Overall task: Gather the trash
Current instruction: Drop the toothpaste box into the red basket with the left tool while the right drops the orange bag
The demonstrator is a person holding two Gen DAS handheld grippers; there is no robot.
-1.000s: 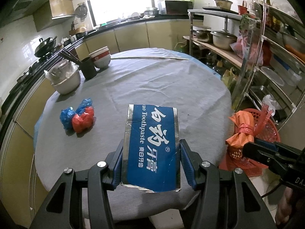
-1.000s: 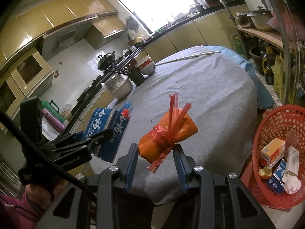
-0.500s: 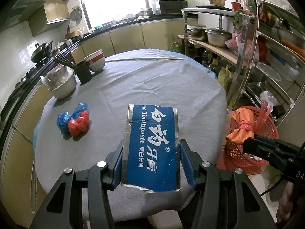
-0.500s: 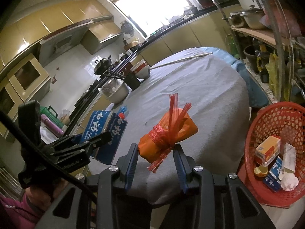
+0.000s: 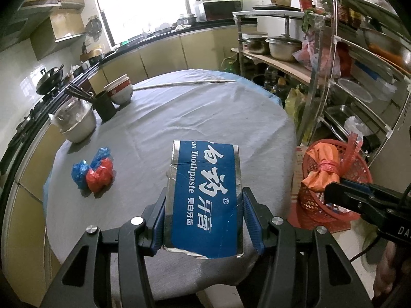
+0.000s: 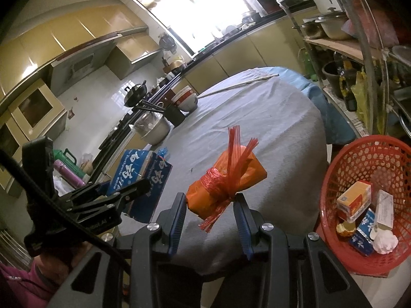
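A round table [image 5: 179, 118] under a grey cloth fills the middle of both wrist views. Off its edge at about three o'clock in the left wrist view, a red mesh basket [image 5: 359, 169] sits on the floor; in the right wrist view the same basket [image 6: 341, 164] lies at four o'clock and holds small boxes [image 6: 354, 200], a crumpled white wad [image 6: 385, 241] and a brownish scrap.

On the table, at ten o'clock from its centre in the left wrist view, a steel pot [image 5: 77, 123] covered with film stands beside a black chopstick holder [image 5: 104, 105] and stacked bowls [image 5: 119, 92]. A long thin stick [image 5: 187, 83] lies along the far rim at twelve o'clock.

The left gripper [image 5: 204, 218] is clamped on a blue and silver toothpaste box [image 5: 205, 195], its blue pads pressing the box's two long sides; the box is held above the near part of the table. The right gripper [image 6: 209, 210] has an orange bag bundle [image 6: 226, 182] tied with red net strips between its pads, which squeeze the tied neck, and the bundle hangs over the table's near edge. In the left wrist view that bundle [image 5: 321, 169] shows in front of the basket.

A knot of blue and red plastic bags [image 5: 92, 172] rests on the cloth at nine o'clock from the box, well apart from it.
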